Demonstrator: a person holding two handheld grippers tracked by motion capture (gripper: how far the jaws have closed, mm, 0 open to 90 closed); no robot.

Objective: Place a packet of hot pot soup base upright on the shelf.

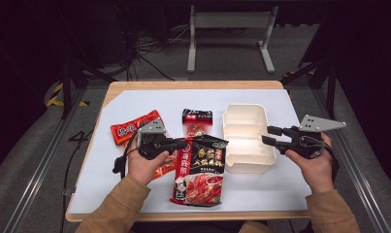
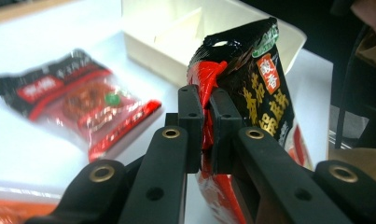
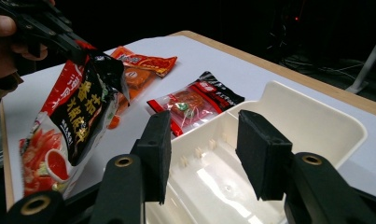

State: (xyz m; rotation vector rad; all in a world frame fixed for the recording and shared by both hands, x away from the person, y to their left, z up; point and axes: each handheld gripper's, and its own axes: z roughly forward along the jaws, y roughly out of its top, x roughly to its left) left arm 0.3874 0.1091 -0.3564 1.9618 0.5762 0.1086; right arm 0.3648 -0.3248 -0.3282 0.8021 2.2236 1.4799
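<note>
Black-and-red soup-base packet [image 1: 202, 167], glossy, crinkled, top edge pinched between left gripper [image 2: 205, 122] fingers [image 2: 190, 114]

The big pouch [image 1: 201, 167] is black and red with yellow letters. The small packet [image 1: 197, 122] is black, red. The box [image 1: 248, 138] is cream.

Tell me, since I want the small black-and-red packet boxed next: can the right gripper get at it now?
Probably not directly: the white box lies between the right gripper and the small packet, so it would have to reach over the box.
</note>
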